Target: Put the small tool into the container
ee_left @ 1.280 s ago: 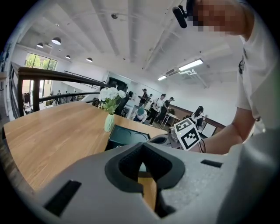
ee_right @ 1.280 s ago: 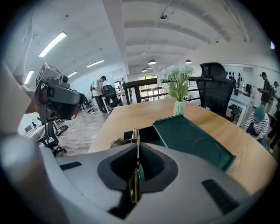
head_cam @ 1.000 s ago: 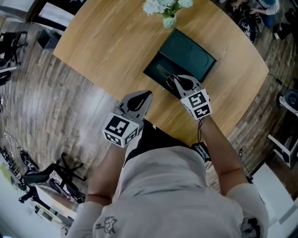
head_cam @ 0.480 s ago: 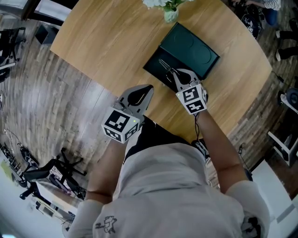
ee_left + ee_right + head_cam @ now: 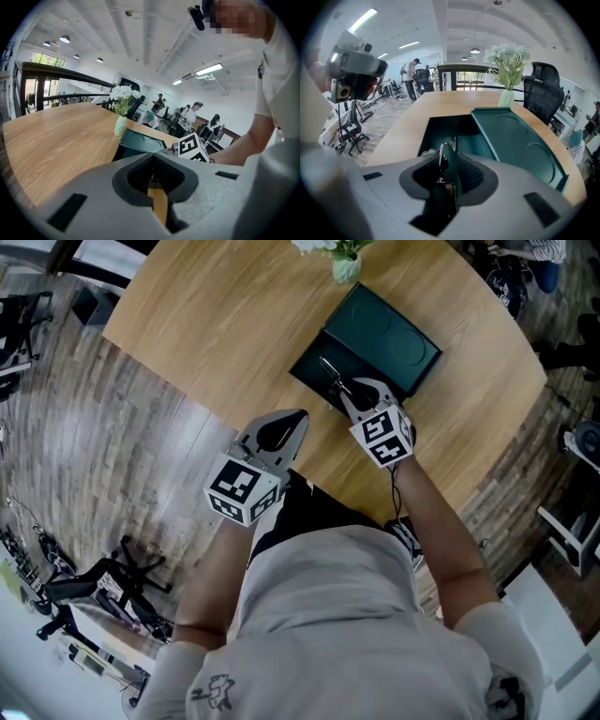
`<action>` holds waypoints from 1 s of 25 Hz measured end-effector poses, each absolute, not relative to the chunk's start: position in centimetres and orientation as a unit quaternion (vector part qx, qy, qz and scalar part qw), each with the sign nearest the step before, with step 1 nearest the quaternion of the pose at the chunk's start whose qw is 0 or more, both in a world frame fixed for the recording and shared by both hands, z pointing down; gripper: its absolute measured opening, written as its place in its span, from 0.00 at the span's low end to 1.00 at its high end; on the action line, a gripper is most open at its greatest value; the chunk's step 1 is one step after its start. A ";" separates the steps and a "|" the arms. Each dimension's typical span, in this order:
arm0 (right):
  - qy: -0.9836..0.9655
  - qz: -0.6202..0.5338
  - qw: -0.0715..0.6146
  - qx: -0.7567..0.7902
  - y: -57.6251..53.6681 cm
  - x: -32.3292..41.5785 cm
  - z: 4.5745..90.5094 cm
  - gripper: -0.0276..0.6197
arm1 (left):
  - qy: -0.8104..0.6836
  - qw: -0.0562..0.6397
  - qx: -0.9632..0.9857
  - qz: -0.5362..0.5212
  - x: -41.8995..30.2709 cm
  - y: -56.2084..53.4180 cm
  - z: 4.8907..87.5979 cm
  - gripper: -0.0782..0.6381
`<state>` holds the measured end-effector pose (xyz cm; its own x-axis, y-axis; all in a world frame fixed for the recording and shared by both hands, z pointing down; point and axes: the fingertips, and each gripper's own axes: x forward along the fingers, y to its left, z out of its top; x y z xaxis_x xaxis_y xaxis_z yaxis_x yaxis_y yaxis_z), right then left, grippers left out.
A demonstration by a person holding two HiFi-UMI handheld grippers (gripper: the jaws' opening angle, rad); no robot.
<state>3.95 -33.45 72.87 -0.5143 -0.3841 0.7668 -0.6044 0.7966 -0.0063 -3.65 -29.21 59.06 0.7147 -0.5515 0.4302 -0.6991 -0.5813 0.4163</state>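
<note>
R gripper (image 5: 446, 151): fingers (image 5: 471, 174) are opening, roughly half apart, w/ the small tool (image 5: 443, 165) standing upright in the gap. It's a thin dark metal piece, looks to lean on the right-hand pad w/ dark space on its other side, so prob. no real squeeze on it now. Its tip pokes out just past the fingertips, right over the near rim of the container (image 5: 440, 125), a dark green box w/ its lid (image 5: 513, 140) laid open flat beside it toward the counter's right edge. Head view agrees: tool (image 5: 329, 370) over the box's open half, box approx. mid-counter, closer to the far edge. L gripper (image 5: 152, 157): fingertips together, nothing betw. them, idle at the near edge of the counter (image 5: 216, 324), well apart from the box. Vase w/ white flowers (image 5: 344, 266) at the far edge, just behind the lid. Step in hand, as I read it: the release into the box. Next: let the fingers spread enough for the tool to drop clear, check it lands inside not on the rim, then lift R straight back w/o snagging it.
</note>
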 end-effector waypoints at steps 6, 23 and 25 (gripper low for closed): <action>-0.846 0.154 0.432 0.272 -33.1 3.8 74.5 0.29 | -0.357 0.287 0.880 0.127 -4.2 -28.6 58.6 0.12; -0.841 0.173 0.421 0.291 -31.6 3.8 70.3 0.37 | -0.360 0.252 0.892 0.110 -5.2 -26.7 54.0 0.12; -0.842 0.171 0.412 0.303 -31.4 3.9 69.0 0.36 | -0.359 0.243 0.895 0.106 -5.3 -26.3 53.1 0.12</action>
